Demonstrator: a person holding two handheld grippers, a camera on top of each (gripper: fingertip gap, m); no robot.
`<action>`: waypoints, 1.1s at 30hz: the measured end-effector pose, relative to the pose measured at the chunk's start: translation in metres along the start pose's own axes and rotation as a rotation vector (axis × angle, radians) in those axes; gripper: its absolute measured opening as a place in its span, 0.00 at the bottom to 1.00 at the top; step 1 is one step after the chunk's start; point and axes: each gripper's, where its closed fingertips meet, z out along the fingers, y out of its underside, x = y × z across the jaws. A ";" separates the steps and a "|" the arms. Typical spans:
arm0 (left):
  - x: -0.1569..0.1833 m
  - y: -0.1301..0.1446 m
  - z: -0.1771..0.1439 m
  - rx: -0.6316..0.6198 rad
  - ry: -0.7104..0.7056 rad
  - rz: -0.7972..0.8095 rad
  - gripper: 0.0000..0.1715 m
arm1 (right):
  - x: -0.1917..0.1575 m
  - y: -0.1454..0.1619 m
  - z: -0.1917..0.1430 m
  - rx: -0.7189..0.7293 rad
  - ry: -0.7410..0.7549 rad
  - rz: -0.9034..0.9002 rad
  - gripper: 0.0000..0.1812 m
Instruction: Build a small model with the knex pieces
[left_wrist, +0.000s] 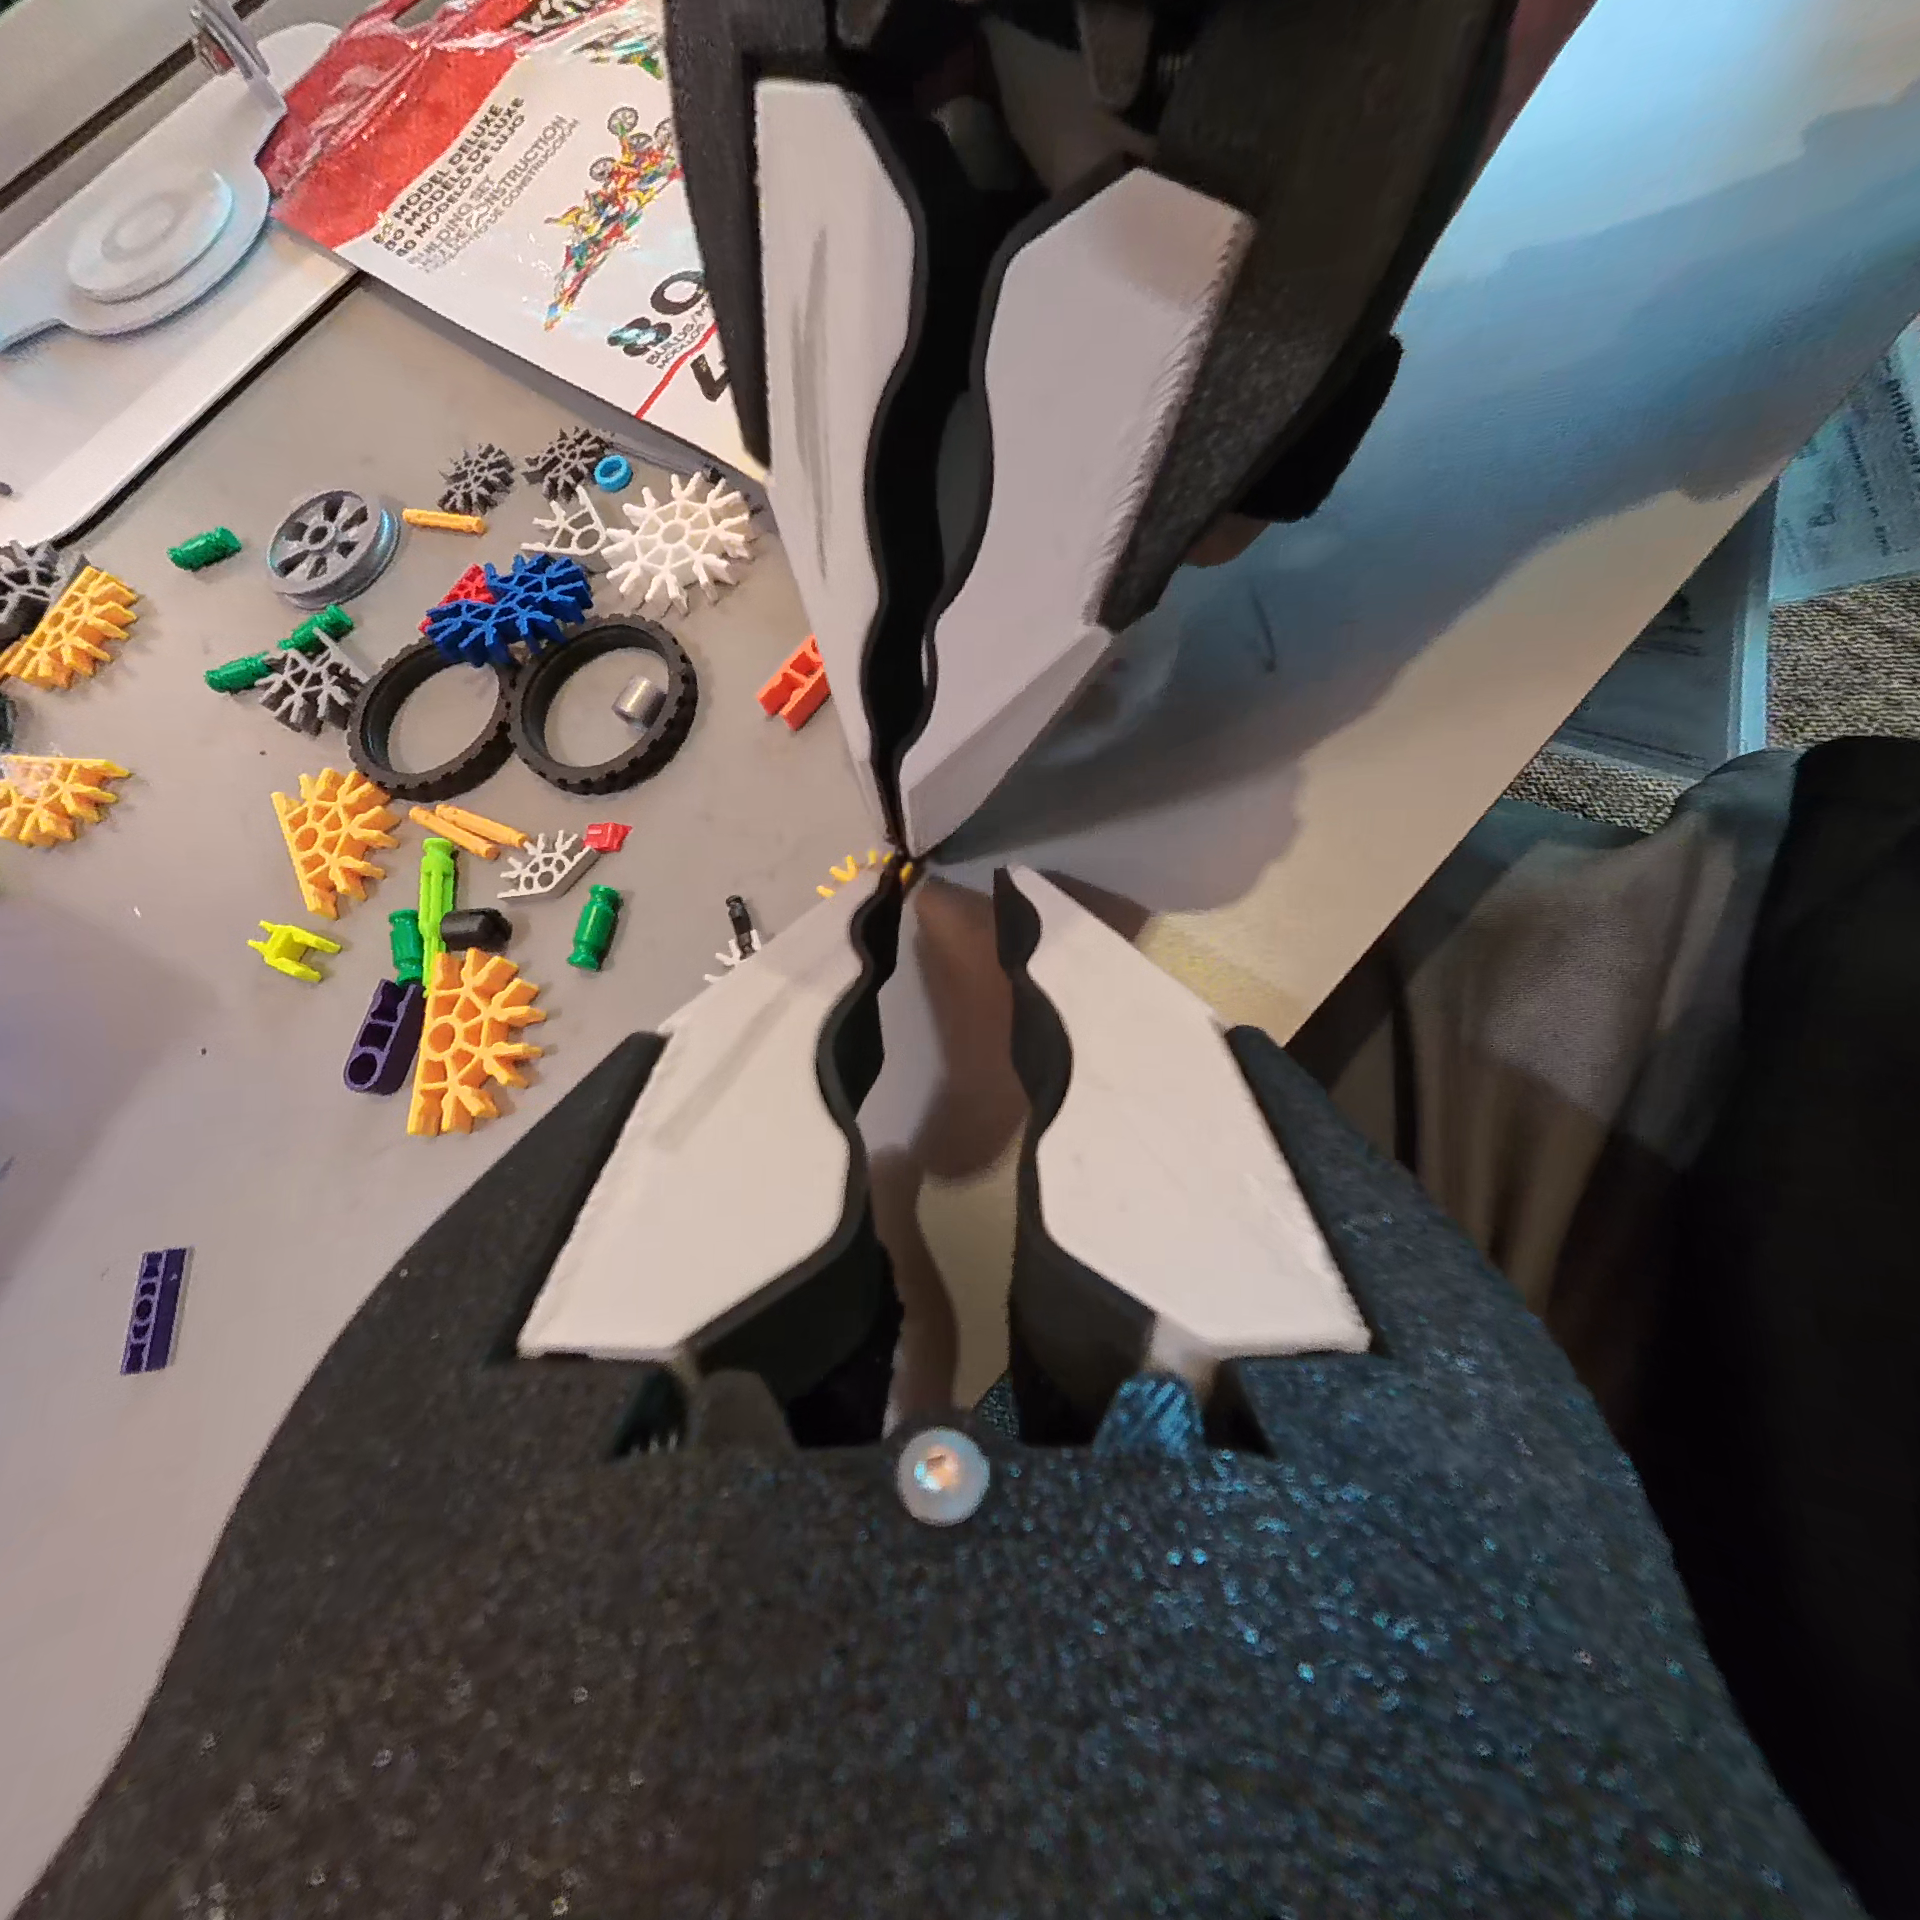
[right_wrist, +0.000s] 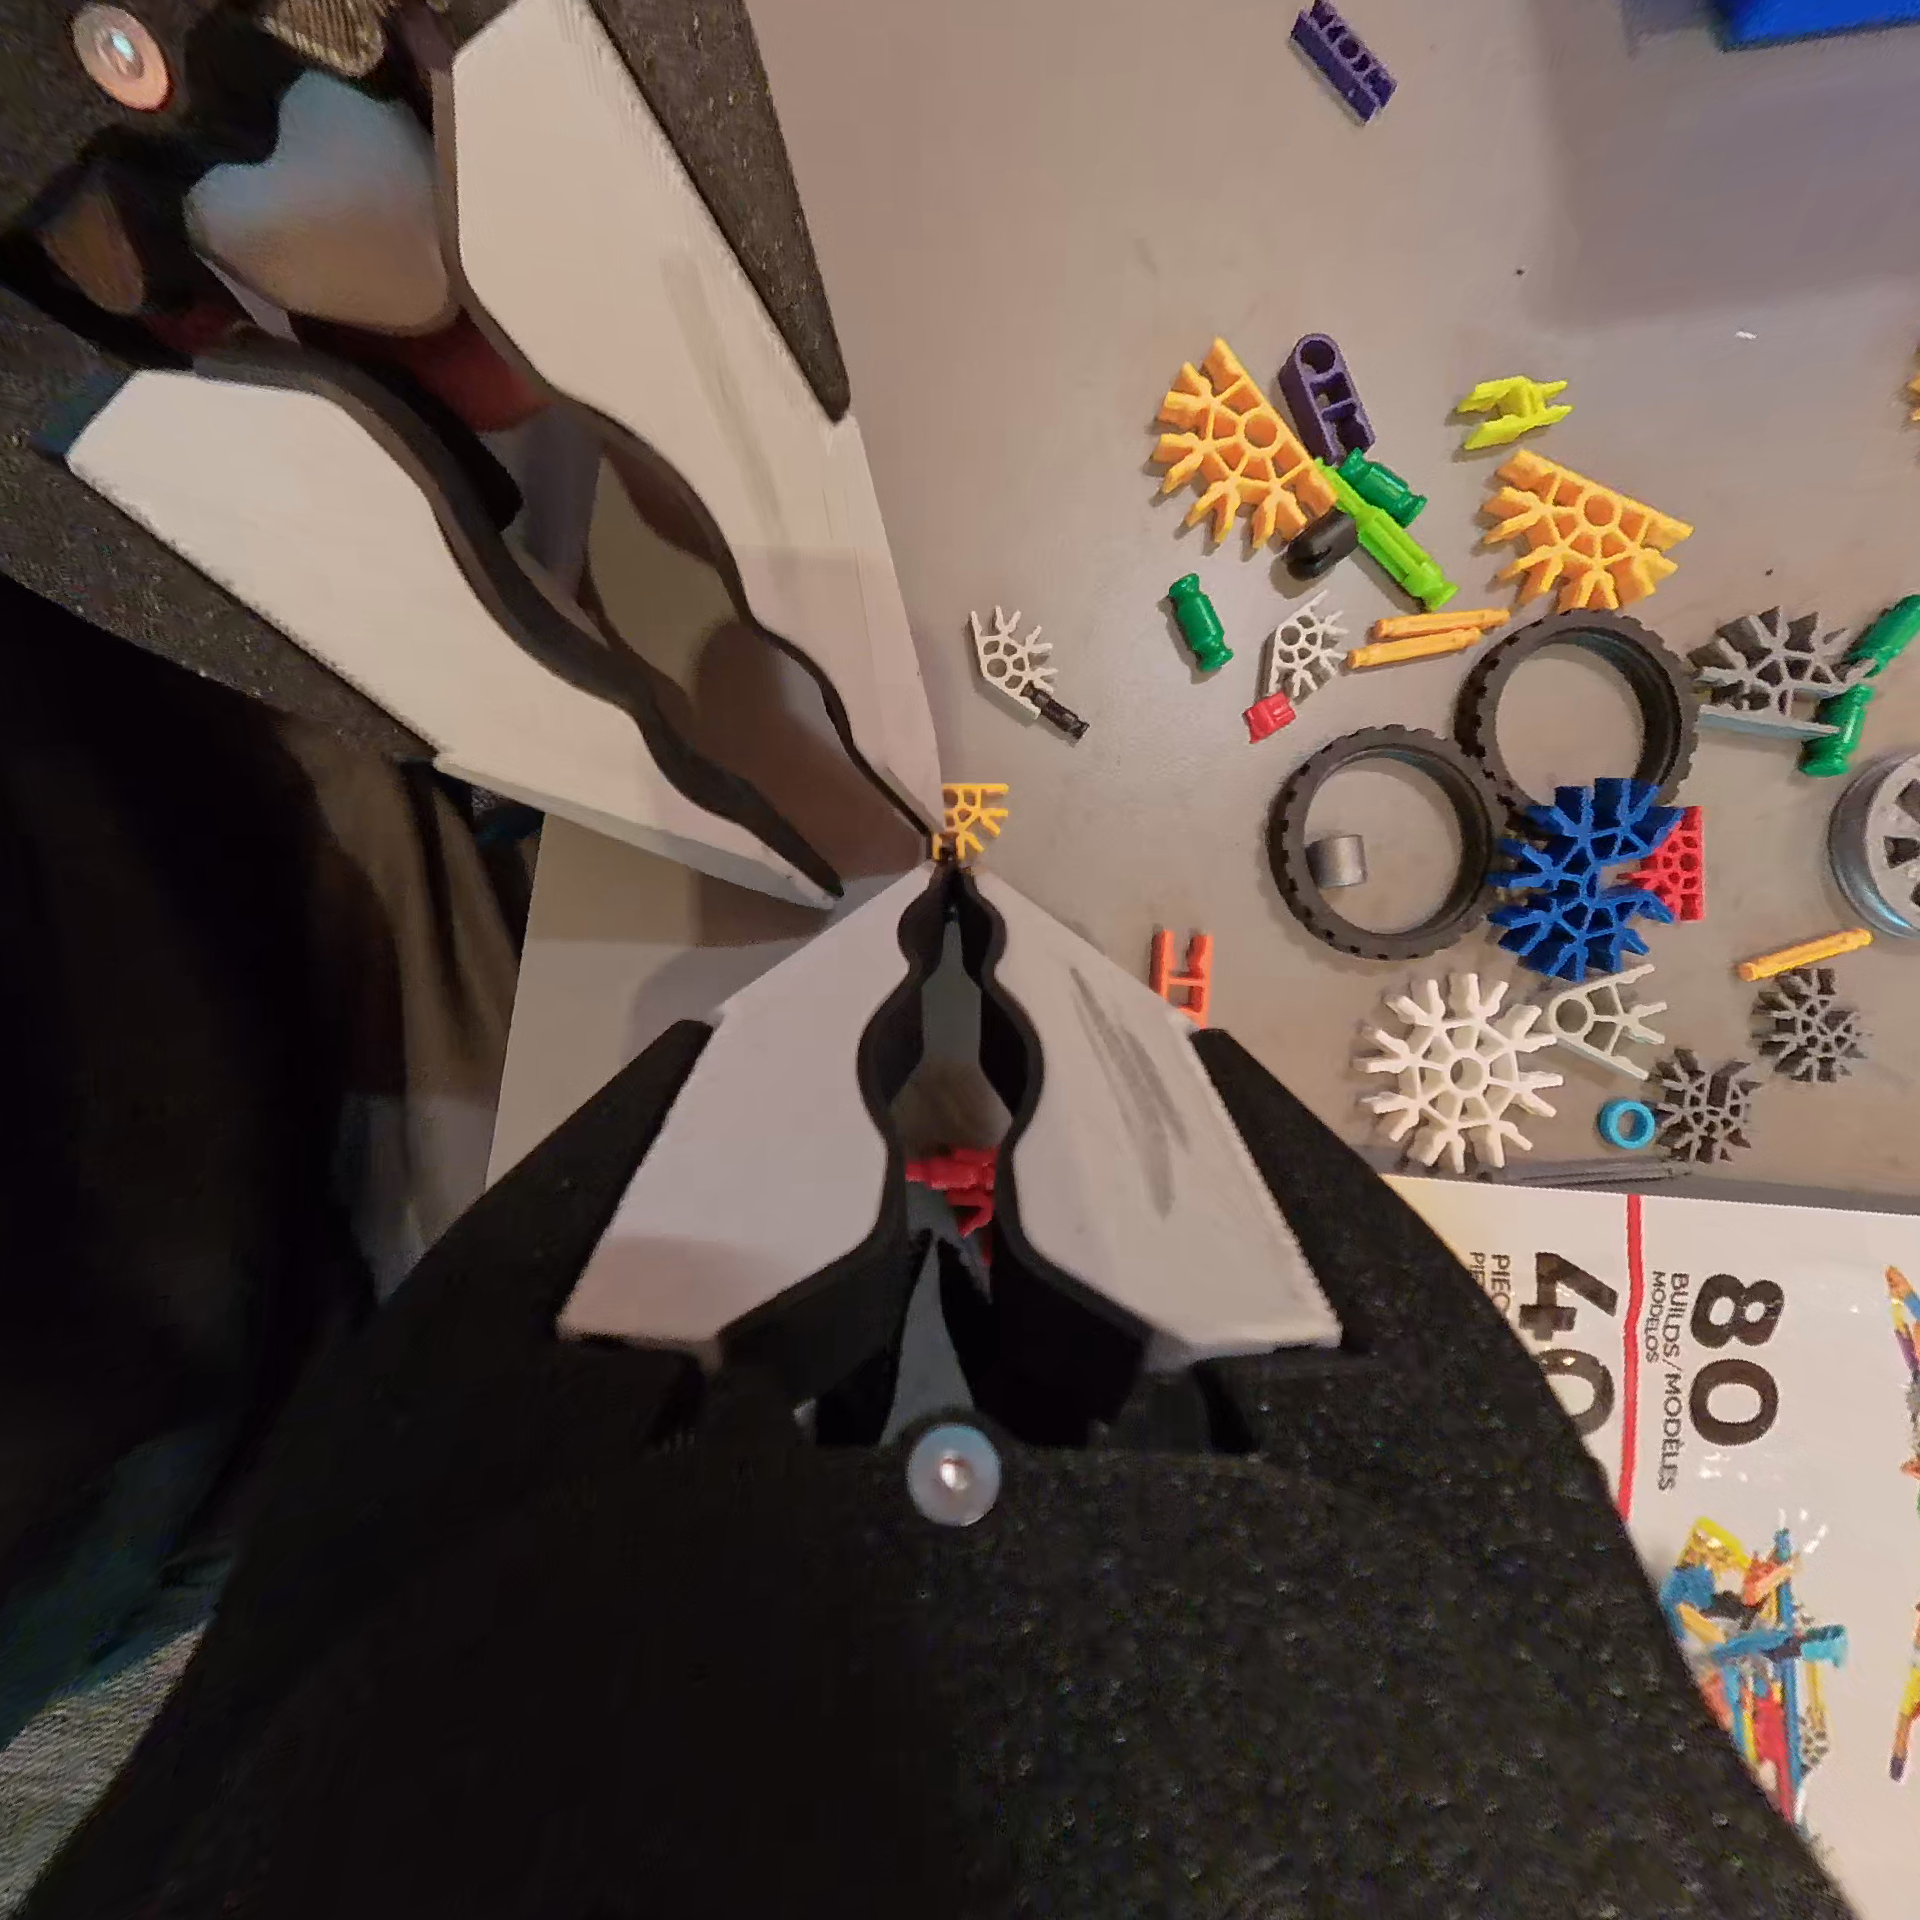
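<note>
Now your right tool (right_wrist: 951, 883) clenched on small yellow connector (right_wrist: 971, 821); left tool (right_wrist: 883, 862), nearly shut, meets it tip to tip at same piece. No joint visible yet. Loose parts litter worktop (right_wrist: 1039, 312) at 2 o'clock, right view.

1. A flat grey table (right_wrist: 1039, 260) holds many small plastic toy pieces.
2. Two black rubber tyre rings (right_wrist: 1382, 831) lie touching each other.
3. A white plastic snowflake piece (right_wrist: 1455, 1070) lies near a printed paper booklet (right_wrist: 1766, 1455).
4. Orange fan-shaped pieces (right_wrist: 1236, 457) lie beside small green rods (right_wrist: 1200, 623).
</note>
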 end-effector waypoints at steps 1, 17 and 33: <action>0.001 0.000 0.000 0.000 0.006 -0.002 0.10 | 0.000 0.000 0.000 -0.001 0.000 0.010 0.00; -0.006 0.006 -0.001 -0.035 0.032 0.018 0.13 | 0.004 -0.003 0.000 0.006 0.008 0.014 0.00; -0.006 0.004 0.000 -0.032 0.029 0.021 0.14 | 0.009 -0.006 -0.006 0.032 0.006 0.017 0.00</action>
